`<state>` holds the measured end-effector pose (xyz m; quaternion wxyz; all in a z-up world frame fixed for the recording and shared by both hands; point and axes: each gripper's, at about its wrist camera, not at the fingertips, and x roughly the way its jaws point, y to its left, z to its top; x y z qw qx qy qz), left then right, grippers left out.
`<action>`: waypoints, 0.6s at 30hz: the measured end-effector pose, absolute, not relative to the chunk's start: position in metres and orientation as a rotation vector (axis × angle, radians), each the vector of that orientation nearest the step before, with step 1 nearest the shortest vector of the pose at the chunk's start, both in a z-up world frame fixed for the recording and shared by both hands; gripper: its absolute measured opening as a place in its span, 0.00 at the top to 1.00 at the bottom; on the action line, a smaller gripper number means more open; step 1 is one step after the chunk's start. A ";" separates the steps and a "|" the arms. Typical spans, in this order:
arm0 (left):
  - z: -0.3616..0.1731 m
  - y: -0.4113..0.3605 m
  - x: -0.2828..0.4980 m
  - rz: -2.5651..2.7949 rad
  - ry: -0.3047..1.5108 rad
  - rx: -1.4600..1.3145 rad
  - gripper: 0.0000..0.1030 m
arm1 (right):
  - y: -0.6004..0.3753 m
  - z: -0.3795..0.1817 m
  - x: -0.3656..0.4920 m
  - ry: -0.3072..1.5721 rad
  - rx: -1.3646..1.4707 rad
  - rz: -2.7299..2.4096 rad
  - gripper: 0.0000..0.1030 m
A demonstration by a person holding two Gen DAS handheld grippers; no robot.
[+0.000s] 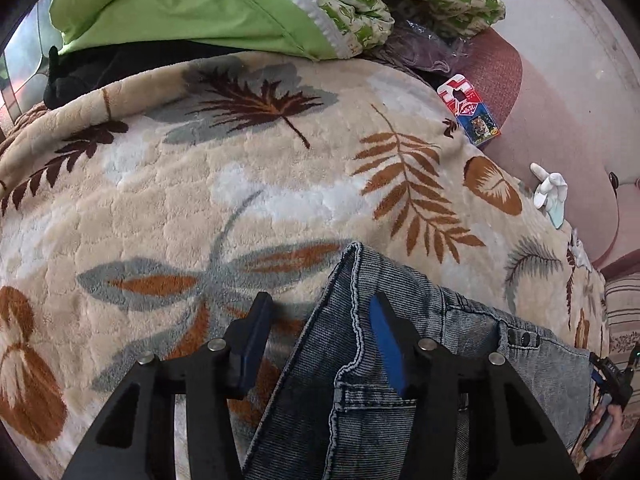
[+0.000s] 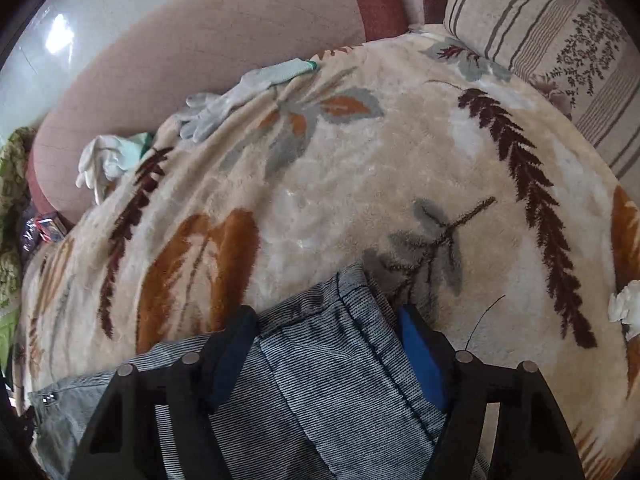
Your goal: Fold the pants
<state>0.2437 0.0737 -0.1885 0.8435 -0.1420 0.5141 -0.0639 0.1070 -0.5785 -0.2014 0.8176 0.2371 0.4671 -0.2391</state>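
Leaf-print blanket, green quilt, white gloves, striped pillow.

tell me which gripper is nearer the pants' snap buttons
Left. The left gripper straddles the pants edge just beside the snap buttons. The right gripper sits over the far end of the pants, with the buttons off at the left edge of its view.

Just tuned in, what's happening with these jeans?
A person holds a gripper in each hand over jeans lying on a leaf-print blanket. The left gripper straddles the waist edge; the right gripper straddles the leg end. Both sets of jaws are apart, not yet pinching the denim. No fold is made yet.
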 end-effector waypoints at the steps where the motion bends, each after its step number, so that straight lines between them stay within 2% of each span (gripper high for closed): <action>1: -0.189 0.077 0.245 -0.143 1.080 -0.316 0.50 | -0.574 -0.201 0.107 0.994 0.468 -0.517 0.33; 2: -0.189 0.078 0.245 -0.148 1.072 -0.324 0.53 | -0.570 -0.200 0.108 1.001 0.444 -0.517 0.41; 5: -0.189 0.075 0.246 -0.175 1.067 -0.311 0.78 | -0.563 -0.195 0.103 0.989 0.441 -0.475 0.67; 6: -0.190 0.074 0.246 -0.188 1.062 -0.318 0.83 | -0.561 -0.193 0.099 0.974 0.452 -0.470 0.70; 9: -0.185 0.075 0.246 -0.197 1.041 -0.338 0.84 | -0.549 -0.181 0.087 0.927 0.428 -0.470 0.77; 11: -0.181 0.079 0.246 -0.204 1.030 -0.373 0.84 | -0.538 -0.173 0.079 0.894 0.407 -0.463 0.79; 13: -0.180 0.084 0.246 -0.208 1.022 -0.414 0.80 | -0.530 -0.164 0.066 0.851 0.397 -0.452 0.79; 15: -0.184 0.084 0.247 -0.219 1.038 -0.437 0.54 | -0.526 -0.159 0.054 0.808 0.409 -0.443 0.80; 17: -0.189 0.079 0.247 -0.217 1.054 -0.432 0.38 | -0.526 -0.156 0.044 0.773 0.438 -0.432 0.80; 18: -0.192 0.076 0.247 -0.219 1.060 -0.422 0.38 | -0.526 -0.155 0.041 0.763 0.452 -0.425 0.80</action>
